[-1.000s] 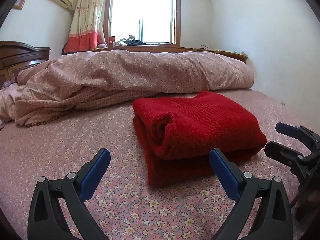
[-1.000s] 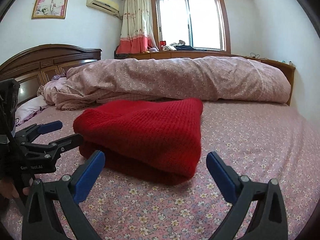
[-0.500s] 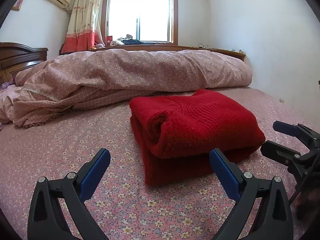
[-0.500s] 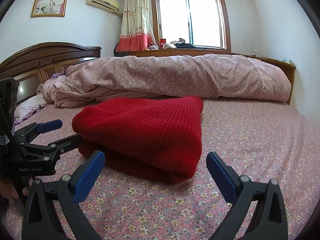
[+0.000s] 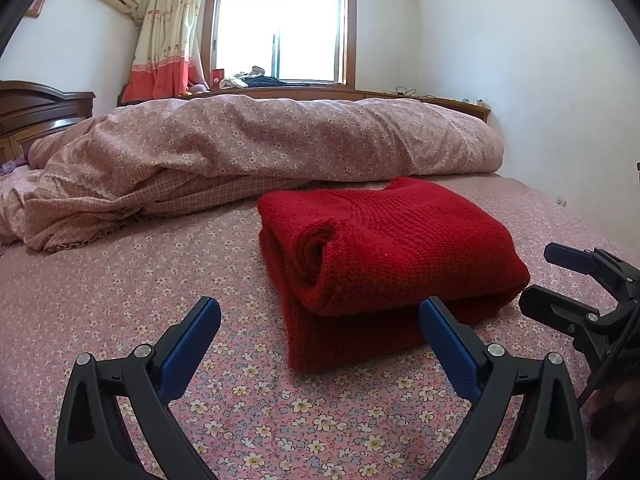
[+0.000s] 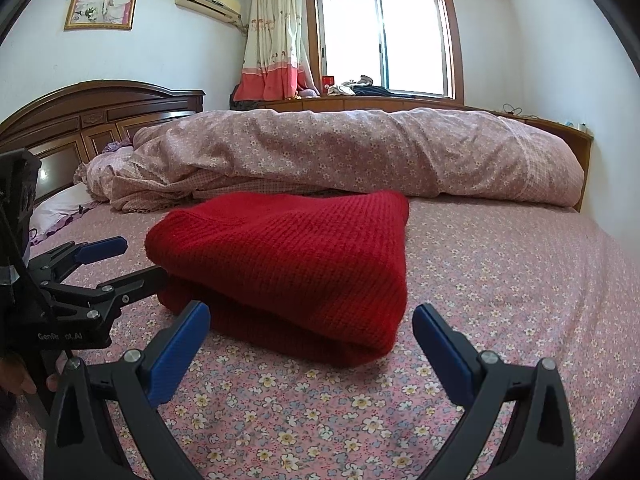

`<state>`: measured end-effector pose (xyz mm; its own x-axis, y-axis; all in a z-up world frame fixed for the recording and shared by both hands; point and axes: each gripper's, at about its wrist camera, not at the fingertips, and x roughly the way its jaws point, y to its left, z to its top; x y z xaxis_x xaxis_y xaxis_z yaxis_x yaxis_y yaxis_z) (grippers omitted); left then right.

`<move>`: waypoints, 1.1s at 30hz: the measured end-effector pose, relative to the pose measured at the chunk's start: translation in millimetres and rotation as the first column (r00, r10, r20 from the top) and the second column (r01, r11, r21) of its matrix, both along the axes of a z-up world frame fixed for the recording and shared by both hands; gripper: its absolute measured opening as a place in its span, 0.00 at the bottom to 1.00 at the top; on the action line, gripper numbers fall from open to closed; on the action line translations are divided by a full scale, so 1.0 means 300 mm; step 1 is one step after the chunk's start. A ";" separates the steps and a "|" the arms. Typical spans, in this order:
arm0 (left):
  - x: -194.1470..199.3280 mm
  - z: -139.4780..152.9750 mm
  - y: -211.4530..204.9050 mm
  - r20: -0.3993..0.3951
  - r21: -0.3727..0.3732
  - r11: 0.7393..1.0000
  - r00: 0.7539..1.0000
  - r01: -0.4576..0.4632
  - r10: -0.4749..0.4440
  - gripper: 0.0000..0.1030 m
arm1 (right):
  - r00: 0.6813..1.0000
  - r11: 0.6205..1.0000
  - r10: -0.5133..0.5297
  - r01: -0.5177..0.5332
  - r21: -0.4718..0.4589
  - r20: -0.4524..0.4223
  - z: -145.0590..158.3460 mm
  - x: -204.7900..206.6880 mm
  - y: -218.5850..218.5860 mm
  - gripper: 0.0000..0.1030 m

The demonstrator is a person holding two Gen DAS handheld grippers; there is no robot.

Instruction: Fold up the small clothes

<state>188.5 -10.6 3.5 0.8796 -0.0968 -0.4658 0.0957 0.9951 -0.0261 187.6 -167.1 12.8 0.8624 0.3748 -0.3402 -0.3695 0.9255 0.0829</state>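
A red knit sweater lies folded into a thick bundle on the flowered bedsheet. My left gripper is open just in front of its near left corner, with nothing between the blue pads. The right wrist view shows the same sweater from its other side. There my right gripper is open just short of the folded edge. Each gripper shows in the other's view, also open: the right gripper beside the sweater's right end, the left gripper close to its left end.
A rolled pink flowered quilt runs across the bed behind the sweater. A dark wooden headboard and a pillow stand to the left. A wooden ledge with clothes lies under the window. The bedsheet stretches to the right.
Both views have drifted only slightly. The sweater lies as it did, and both grippers stay open at its two ends.
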 end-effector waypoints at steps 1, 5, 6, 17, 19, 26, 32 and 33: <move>0.001 -0.001 0.000 -0.001 0.001 1.000 1.000 0.000 0.000 0.94 | 1.000 1.000 0.001 -0.001 -0.002 0.001 -0.001 0.000 0.001 1.00; 0.003 -0.002 0.001 -0.003 0.000 1.000 1.000 0.000 0.000 0.94 | 1.000 1.000 0.005 -0.005 -0.004 -0.002 -0.002 0.000 0.004 1.00; 0.004 -0.003 0.001 -0.004 0.000 1.000 1.000 -0.001 0.001 0.94 | 1.000 1.000 0.006 -0.006 -0.004 -0.004 -0.002 0.001 0.003 1.00; 0.006 -0.006 0.001 -0.009 0.001 1.000 1.000 -0.002 0.002 0.94 | 1.000 1.000 0.009 -0.009 -0.005 -0.016 -0.001 0.018 -0.002 1.00; 0.006 -0.006 0.001 -0.009 0.001 1.000 1.000 -0.002 0.002 0.94 | 1.000 1.000 0.011 -0.011 -0.005 -0.016 -0.002 0.019 -0.003 1.00; 0.004 -0.008 0.003 -0.009 0.001 1.000 1.000 -0.003 0.003 0.94 | 1.000 1.000 0.016 -0.017 -0.005 -0.022 -0.006 0.022 -0.003 1.00; 0.002 -0.008 0.005 -0.006 -0.003 1.000 1.000 -0.001 0.001 0.94 | 0.999 1.000 0.021 -0.021 -0.005 -0.030 -0.014 0.027 -0.003 1.00; 0.003 -0.008 0.005 -0.007 -0.003 1.000 1.000 -0.001 0.001 0.94 | 0.999 1.000 0.022 -0.022 -0.005 -0.032 -0.015 0.028 -0.003 1.00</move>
